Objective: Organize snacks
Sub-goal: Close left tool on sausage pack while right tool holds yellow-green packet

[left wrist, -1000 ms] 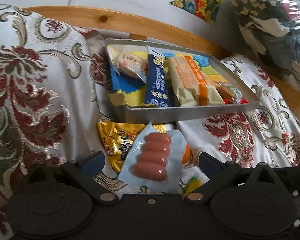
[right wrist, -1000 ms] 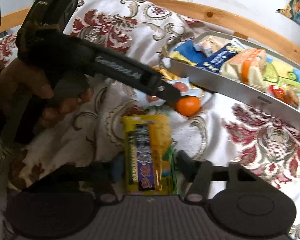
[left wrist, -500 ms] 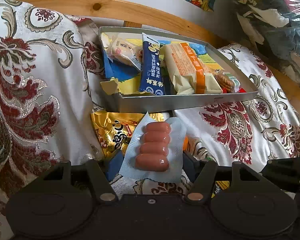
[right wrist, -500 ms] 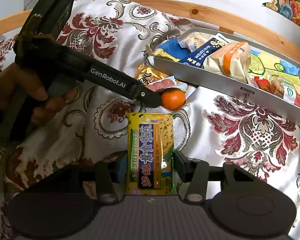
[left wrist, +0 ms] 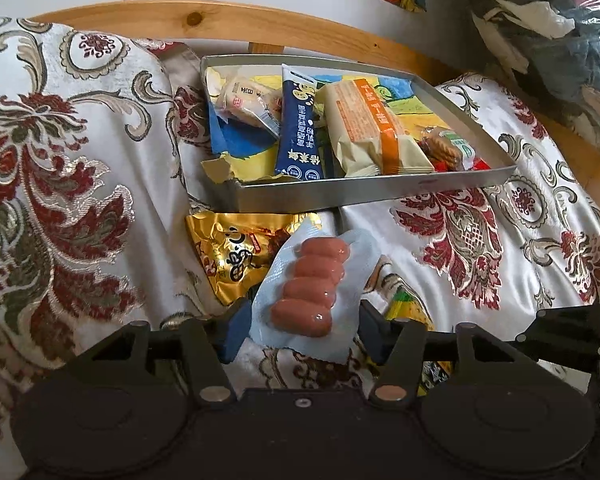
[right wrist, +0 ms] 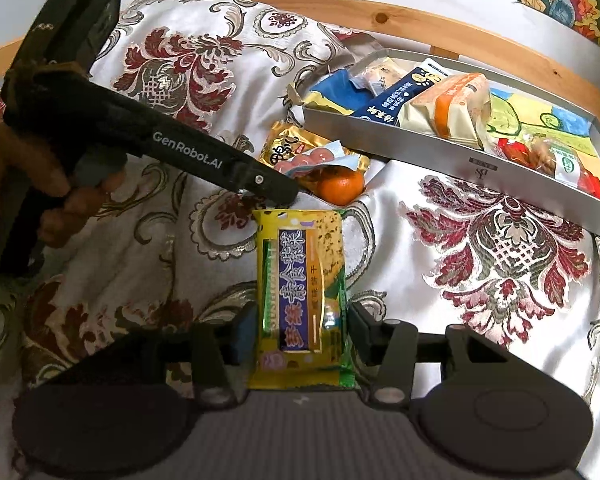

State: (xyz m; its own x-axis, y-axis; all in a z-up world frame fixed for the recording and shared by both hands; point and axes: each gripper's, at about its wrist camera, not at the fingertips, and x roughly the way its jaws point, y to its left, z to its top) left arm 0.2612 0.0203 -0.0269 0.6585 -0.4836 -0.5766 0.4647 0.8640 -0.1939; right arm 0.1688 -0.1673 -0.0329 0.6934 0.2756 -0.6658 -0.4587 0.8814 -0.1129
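- Left claw pinches the sausage pack, lifted over the bedspread just in front of the tray.
- Right claw squeezes the yellow snack bar, well short of that tray.
- A gold packet and an orange lie beside the tray's near wall.
- Several snacks already sit inside the tray.

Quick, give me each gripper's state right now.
Left gripper: shut on the sausage pack, lifted above the bedspread.
Right gripper: shut on the yellow snack packet.
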